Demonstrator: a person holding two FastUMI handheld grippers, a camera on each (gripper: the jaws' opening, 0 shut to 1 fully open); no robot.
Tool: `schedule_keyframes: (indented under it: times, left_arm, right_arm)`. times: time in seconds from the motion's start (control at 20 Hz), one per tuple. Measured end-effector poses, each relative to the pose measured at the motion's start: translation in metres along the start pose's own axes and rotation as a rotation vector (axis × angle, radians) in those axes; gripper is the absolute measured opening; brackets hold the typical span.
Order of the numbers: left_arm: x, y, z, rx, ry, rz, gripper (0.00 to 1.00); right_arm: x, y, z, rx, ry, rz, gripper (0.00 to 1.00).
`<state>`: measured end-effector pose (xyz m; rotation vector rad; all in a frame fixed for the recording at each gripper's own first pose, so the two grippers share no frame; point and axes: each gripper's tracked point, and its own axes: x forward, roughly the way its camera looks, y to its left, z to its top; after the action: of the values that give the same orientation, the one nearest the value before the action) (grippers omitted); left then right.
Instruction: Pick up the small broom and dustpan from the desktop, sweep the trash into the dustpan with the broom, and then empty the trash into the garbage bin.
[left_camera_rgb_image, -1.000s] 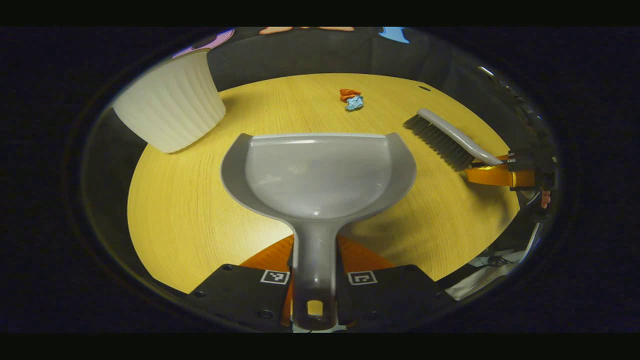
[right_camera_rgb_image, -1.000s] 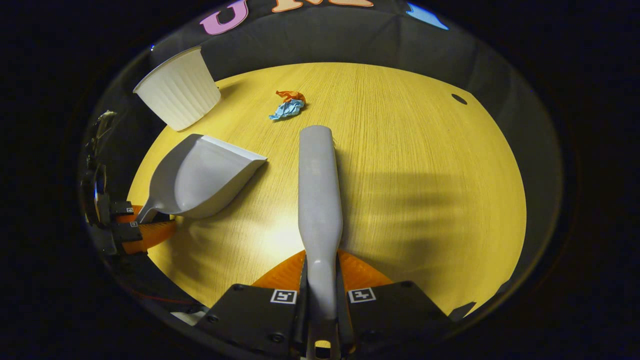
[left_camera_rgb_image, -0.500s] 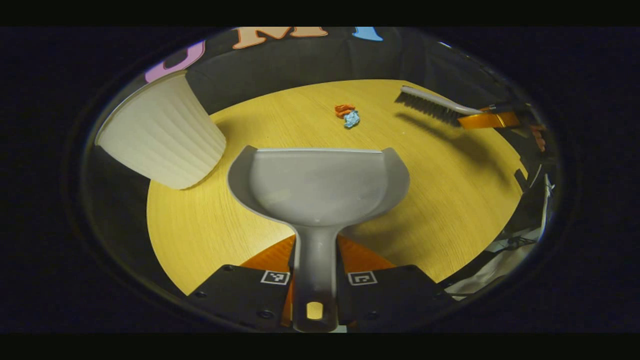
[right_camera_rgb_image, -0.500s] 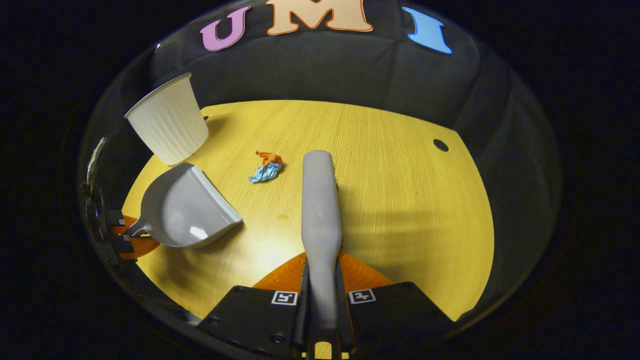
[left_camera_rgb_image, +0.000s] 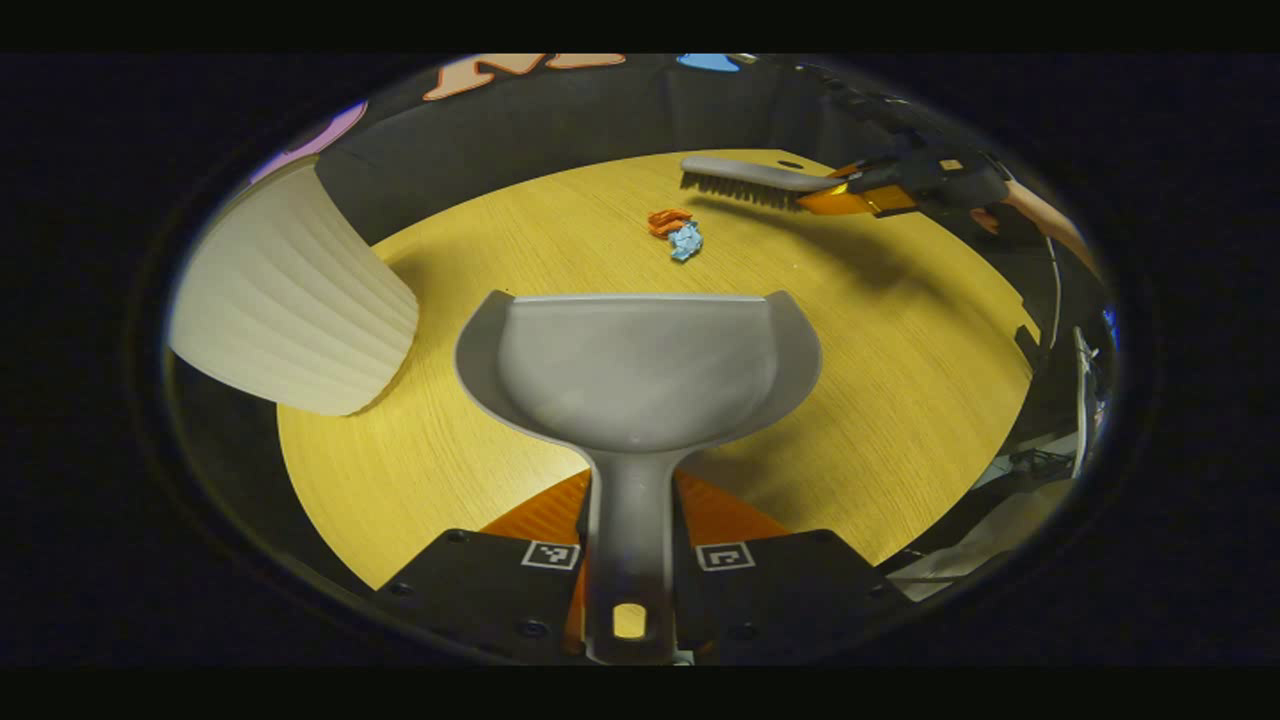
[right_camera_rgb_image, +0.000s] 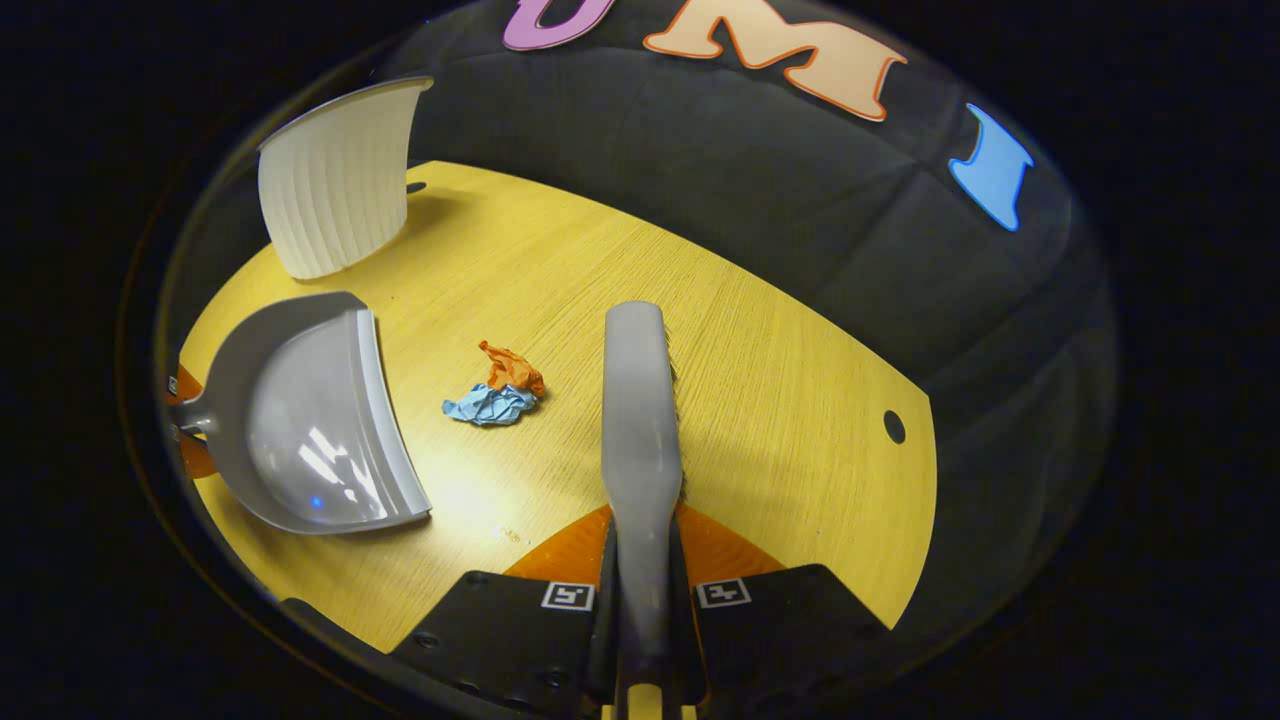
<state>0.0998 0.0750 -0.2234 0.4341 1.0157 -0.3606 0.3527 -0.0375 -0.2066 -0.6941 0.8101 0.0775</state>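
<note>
The trash is two crumpled scraps, an orange scrap (right_camera_rgb_image: 512, 367) and a blue scrap (right_camera_rgb_image: 490, 406), touching each other on the bare wood toward the far middle of the desk (right_camera_rgb_image: 780, 400). In the left gripper view the same pair lies beyond the dustpan's front lip, the orange scrap (left_camera_rgb_image: 668, 219) just behind the blue scrap (left_camera_rgb_image: 686, 241).

The broom (right_camera_rgb_image: 640, 440) is clamped by its handle between the two fingers of the right gripper (right_camera_rgb_image: 645, 625) and points straight ahead along them. Its grey back faces the camera, with a thin line of bristles showing along its right side. It hangs just beside the scraps, apart from them. In the left gripper view the broom (left_camera_rgb_image: 745, 180) reaches in from the right near the desk's far edge, bristles down and casting a shadow on the wood, with the right gripper (left_camera_rgb_image: 850, 195) and the hand (left_camera_rgb_image: 1035, 215) holding it behind.

The dustpan (left_camera_rgb_image: 635, 365) is held by its handle, which is pinched between the fingers of the left gripper (left_camera_rgb_image: 630, 590). Its open mouth faces the scraps, which are well clear of its front lip. In the right gripper view the dustpan (right_camera_rgb_image: 300, 430) sits near the left edge of the desk, mouth turned toward the trash. Whether its underside touches the wood cannot be told.

The white ribbed bin (left_camera_rgb_image: 285, 300) stands at the far left corner of the desk, near the dustpan's left side and apart from it; it appears in the right gripper view as well (right_camera_rgb_image: 335, 180). A small dark hole (right_camera_rgb_image: 894, 427) marks the desk near its right edge.
</note>
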Motion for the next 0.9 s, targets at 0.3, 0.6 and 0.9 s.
schedule_keyframes:
  times: [0.3,0.6,0.9]
  left_arm:
    - [0.001,0.002,-0.008,0.023,0.044,0.005,0.28]
    - [0.006,0.002,-0.016,0.002,0.055,0.013,0.28]
    - [0.012,0.000,-0.018,-0.066,-0.011,0.015,0.28]
  right_arm:
    - [0.011,0.056,0.001,-0.205,-0.014,0.150,0.22]
    - [-0.021,0.089,0.007,-0.373,-0.047,0.369,0.22]
    - [-0.054,0.049,0.037,-0.308,-0.083,0.442,0.22]
